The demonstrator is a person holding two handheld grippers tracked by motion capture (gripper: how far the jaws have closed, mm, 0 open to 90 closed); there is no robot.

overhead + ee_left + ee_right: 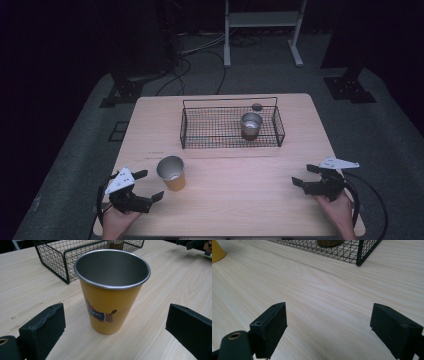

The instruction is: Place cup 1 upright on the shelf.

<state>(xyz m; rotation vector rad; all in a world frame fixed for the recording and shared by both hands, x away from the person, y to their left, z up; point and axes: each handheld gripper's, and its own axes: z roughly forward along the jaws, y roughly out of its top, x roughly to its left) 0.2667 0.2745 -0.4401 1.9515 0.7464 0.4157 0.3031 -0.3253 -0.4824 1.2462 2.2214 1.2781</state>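
Two cups counted: yellow cup [112, 292] upright on table [240, 200] between left gripper's [148, 184] spread jaws, untouched, second cup [251, 125] half-hidden behind basket [187, 125] mesh; right gripper [306, 175] also gaping, empty.

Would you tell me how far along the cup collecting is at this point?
Done: one cup stands in the wire basket. In hand: the open left gripper faces the yellow cup without touching it. Left: gripping it and moving it into the basket. The right gripper is open and empty.
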